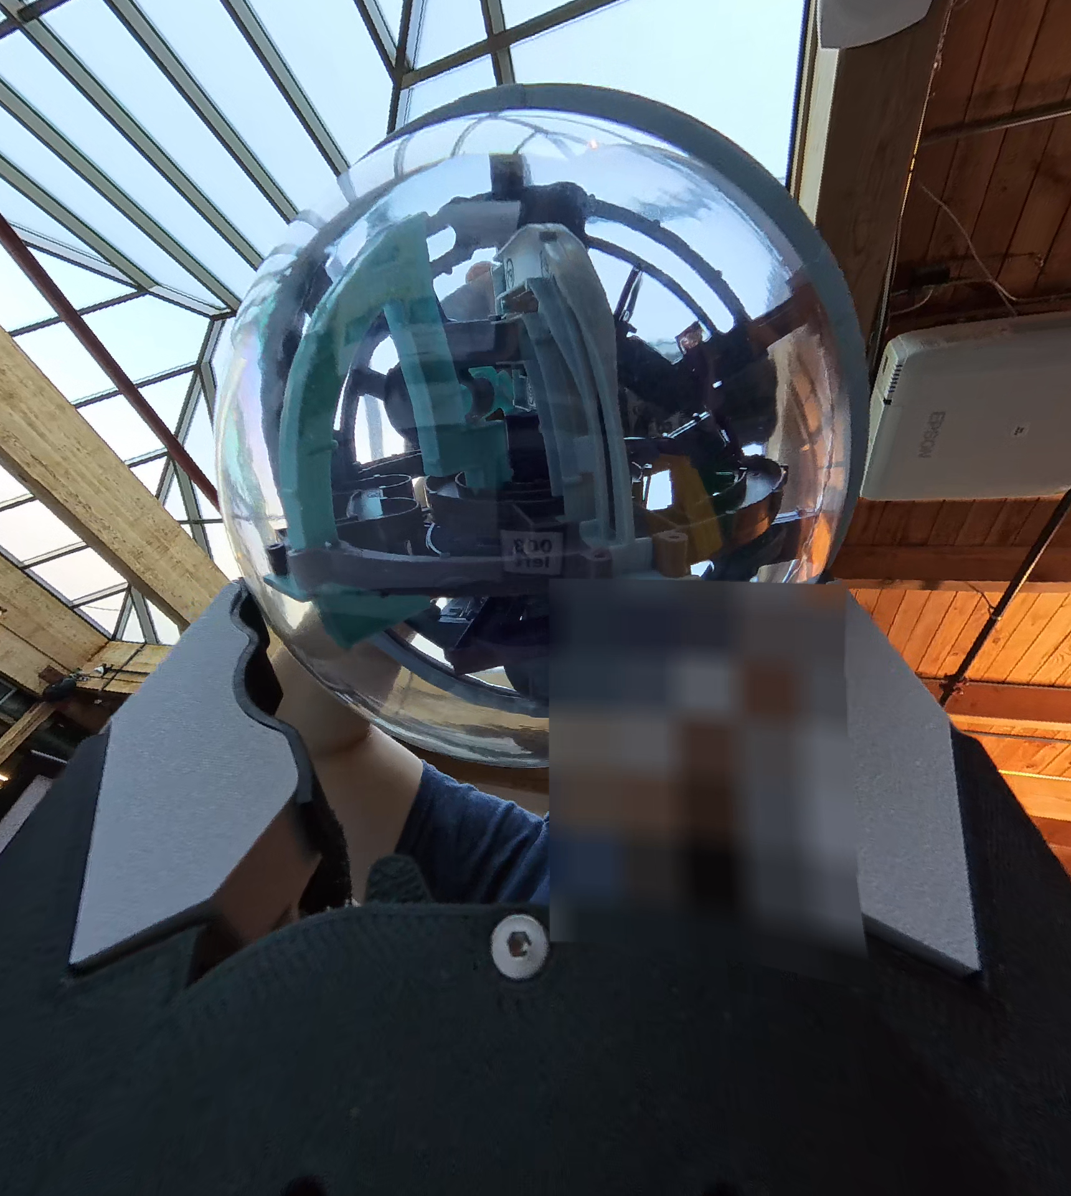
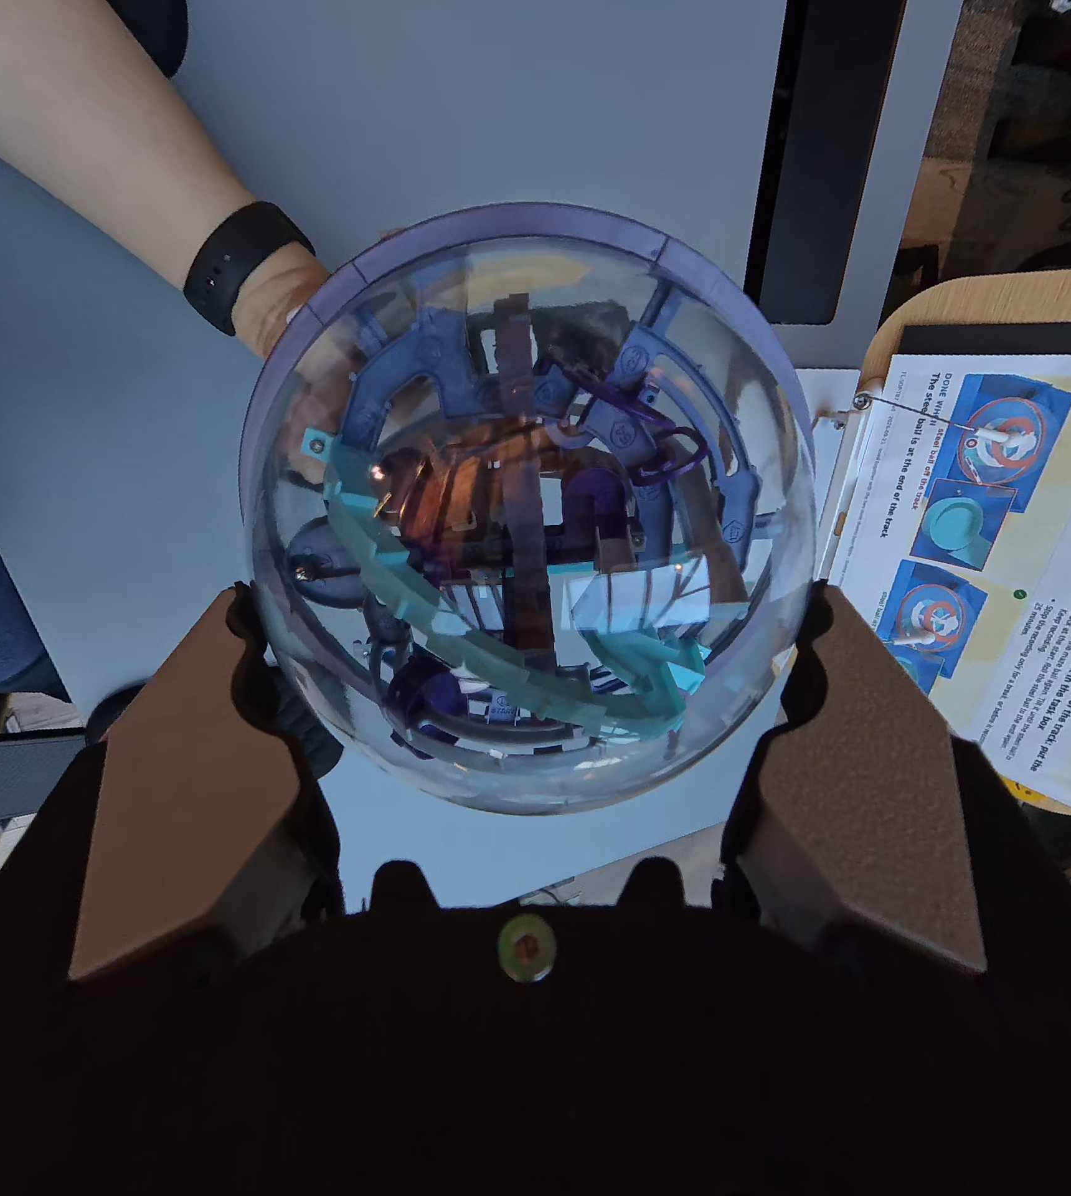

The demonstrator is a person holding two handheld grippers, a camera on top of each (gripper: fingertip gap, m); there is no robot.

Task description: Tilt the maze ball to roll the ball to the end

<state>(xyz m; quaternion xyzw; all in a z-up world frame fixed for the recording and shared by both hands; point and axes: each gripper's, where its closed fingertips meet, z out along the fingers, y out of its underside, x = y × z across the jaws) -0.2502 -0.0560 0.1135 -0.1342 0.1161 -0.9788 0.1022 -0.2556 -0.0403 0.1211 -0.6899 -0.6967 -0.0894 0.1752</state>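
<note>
One maze ball (image 2: 533,511), clear shell with teal, blue and purple tracks inside, was held up off the grey table (image 2: 99,466). Right gripper (image 2: 530,621): two fingers spread wide, one pressed on each side of the sphere. Left gripper (image 1: 539,621): one finger (image 1: 196,764) touched the ball (image 1: 539,414); the other was under a blur, so grip unclear. One forearm (image 2: 99,162) with one black wristband (image 2: 242,262) reached behind. One instruction sheet (image 2: 1005,550) lay to the right. Steel ball not made out.
</note>
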